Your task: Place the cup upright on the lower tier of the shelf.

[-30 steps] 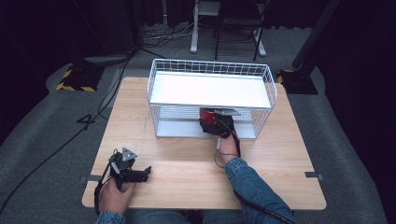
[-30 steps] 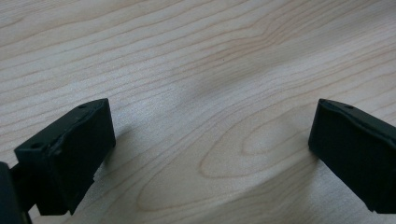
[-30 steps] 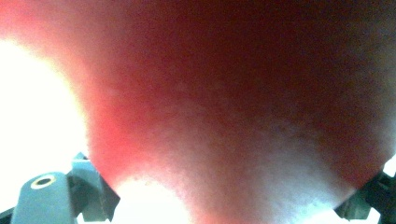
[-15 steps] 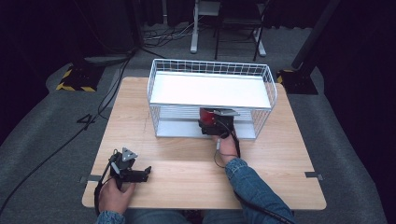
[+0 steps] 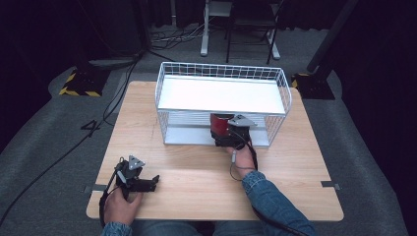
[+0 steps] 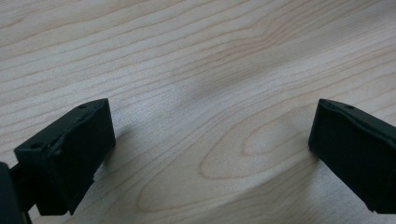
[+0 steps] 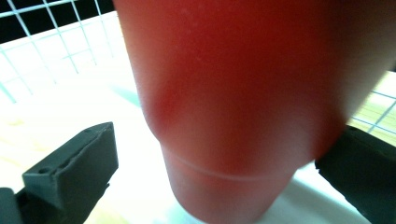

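A white wire rack (image 5: 222, 93) with two shelves stands in the upper middle of the high view, on a wooden table (image 5: 305, 187). Just below the middle of that view, the right gripper (image 5: 227, 133) reaches toward the front of the rack at its low shelf. A red cup (image 5: 220, 123) sits right at its tip. I think the cup is going onto the low shelf or coming off it, but I cannot tell which.

In the right gripper view the red cup (image 7: 233, 102) is very big and close, between the two black jaws. The left jaw stands a little way off from the cup. The right jaw looks pressed against the cup's side, low in the right of the frame. So the jaws are fairly wide and seem loose around the cup, not squeezing it.

The left gripper (image 5: 140, 183) rests at the lower left of the high view, on the table. It looks like it is just waiting. In the left gripper view its jaws are spread wide over bare wood and hold nothing.
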A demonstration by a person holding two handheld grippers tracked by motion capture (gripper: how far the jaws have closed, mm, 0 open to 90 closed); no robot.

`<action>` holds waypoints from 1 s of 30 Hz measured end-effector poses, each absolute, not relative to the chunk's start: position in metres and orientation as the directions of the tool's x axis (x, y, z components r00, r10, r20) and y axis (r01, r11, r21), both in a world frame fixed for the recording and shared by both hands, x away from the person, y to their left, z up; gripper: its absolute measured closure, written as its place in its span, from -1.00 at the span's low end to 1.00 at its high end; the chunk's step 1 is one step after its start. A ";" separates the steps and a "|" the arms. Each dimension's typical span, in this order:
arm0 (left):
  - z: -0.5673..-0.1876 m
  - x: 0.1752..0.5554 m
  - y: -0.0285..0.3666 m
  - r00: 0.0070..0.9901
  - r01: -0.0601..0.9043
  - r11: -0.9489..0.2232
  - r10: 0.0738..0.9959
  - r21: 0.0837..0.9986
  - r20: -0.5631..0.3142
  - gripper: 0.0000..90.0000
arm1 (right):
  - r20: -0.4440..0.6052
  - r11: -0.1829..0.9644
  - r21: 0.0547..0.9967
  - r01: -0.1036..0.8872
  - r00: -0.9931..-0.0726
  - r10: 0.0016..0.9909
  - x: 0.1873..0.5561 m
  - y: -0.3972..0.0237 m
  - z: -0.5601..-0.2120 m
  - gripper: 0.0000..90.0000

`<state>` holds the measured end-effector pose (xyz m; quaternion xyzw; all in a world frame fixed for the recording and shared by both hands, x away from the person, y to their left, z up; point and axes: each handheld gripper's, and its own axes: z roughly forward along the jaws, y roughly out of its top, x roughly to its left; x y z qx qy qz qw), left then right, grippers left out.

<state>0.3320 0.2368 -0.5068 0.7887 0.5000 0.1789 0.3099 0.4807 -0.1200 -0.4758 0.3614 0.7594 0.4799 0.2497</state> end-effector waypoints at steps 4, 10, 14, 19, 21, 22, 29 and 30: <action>-0.507 0.332 0.237 0.434 0.678 -0.305 0.900 0.669 -0.029 -0.98 | -0.030 0.279 0.908 0.312 -0.617 0.787 0.474 -0.124 -0.472 -1.00; -0.507 0.332 0.236 0.432 0.678 -0.303 0.901 0.669 -0.030 -0.98 | -0.032 0.284 0.908 0.309 -0.624 0.781 0.462 -0.136 -0.465 -1.00; -0.507 0.332 0.237 0.432 0.677 -0.304 0.901 0.670 -0.029 -0.98 | -0.013 0.276 0.906 0.321 -0.630 0.777 0.456 -0.141 -0.464 -1.00; -0.507 0.332 0.237 0.432 0.678 -0.304 0.901 0.670 -0.028 -0.98 | -0.023 0.289 0.908 0.303 -0.654 0.757 0.445 -0.148 -0.457 -1.00; -0.507 0.332 0.237 0.433 0.677 -0.305 0.901 0.669 -0.028 -0.98 | -0.024 0.293 0.909 0.298 -0.663 0.749 0.441 -0.151 -0.453 -1.00; -0.507 0.332 0.237 0.433 0.678 -0.304 0.901 0.669 -0.029 -0.98 | -0.029 0.299 0.909 0.290 -0.671 0.741 0.436 -0.154 -0.450 -1.00; -0.507 0.332 0.237 0.433 0.677 -0.305 0.901 0.669 -0.028 -0.98 | -0.032 0.311 0.906 0.287 -0.686 0.727 0.423 -0.168 -0.440 -0.99; -0.507 0.332 0.237 0.433 0.677 -0.305 0.901 0.669 -0.028 -0.98 | -0.033 0.315 0.904 0.289 -0.687 0.726 0.421 -0.170 -0.438 -0.99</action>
